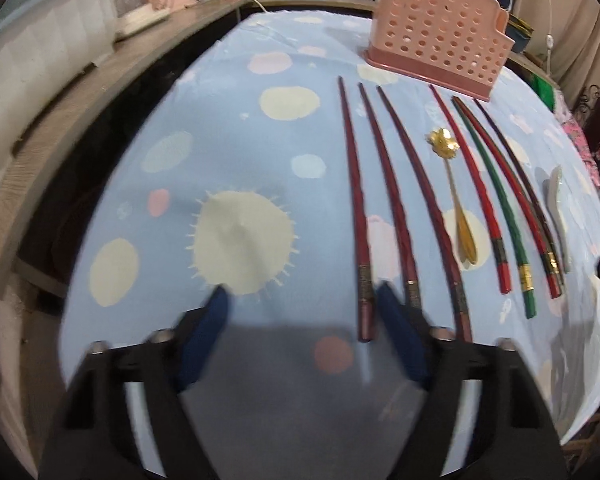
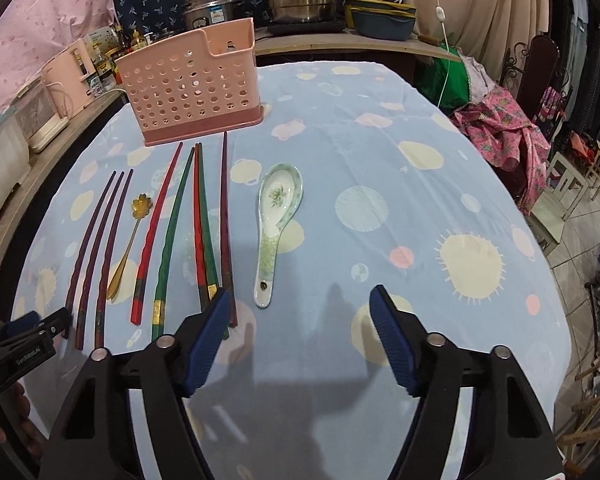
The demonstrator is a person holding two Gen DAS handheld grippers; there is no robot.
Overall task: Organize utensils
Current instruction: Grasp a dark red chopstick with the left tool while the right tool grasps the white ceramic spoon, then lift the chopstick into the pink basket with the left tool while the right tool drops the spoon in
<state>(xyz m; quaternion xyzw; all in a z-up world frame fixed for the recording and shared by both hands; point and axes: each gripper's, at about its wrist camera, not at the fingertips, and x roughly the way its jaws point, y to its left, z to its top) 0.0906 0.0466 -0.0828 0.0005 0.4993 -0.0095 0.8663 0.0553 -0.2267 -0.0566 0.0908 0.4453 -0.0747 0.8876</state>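
On the cloth-covered worktop (image 2: 380, 160) chopsticks (image 2: 198, 220) lie in a row before the pink perforated holder (image 2: 192, 92), with a gold spoon (image 2: 130, 236) among them and a ceramic spoon (image 2: 278, 220) to the right. Both the left gripper (image 1: 300, 300) and right gripper (image 2: 298, 304) hover wide open, holding nothing. Chopsticks look light, stiff and smooth, best pinched near their thick ends; close neighbours crowd each grasp. That ceramic spoon seems breakable.

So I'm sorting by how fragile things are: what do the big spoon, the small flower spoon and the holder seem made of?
Big spoon: probably glazed ceramic, with a glossy white-green painted bowl. Small flower spoon: likely gold-toned metal, thin and shiny. Holder: apparently matte pink plastic, moulded with round holes.
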